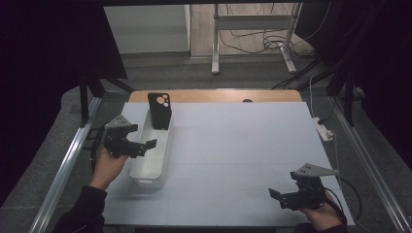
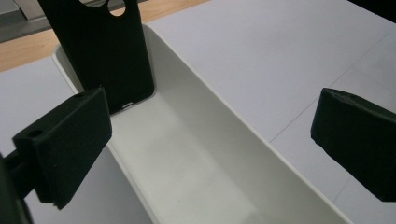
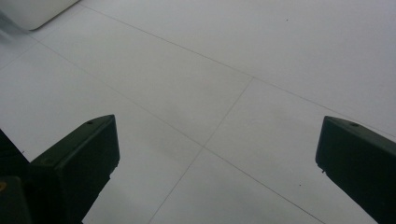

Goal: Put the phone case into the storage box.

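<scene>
Right tongs (image 1: 281, 196) hover wide apart and empty over the near right of the table (image 1: 243, 145). Farther off, the black phone case (image 1: 159, 110) stands upright against the far end of the white bin (image 1: 145, 171), apparently already placed. Left tongs (image 1: 145, 144), spread wide and holding nothing, hang over the bin's middle; little seems left but withdrawing.

No text, label, brand or number can be read on anything here.
</scene>
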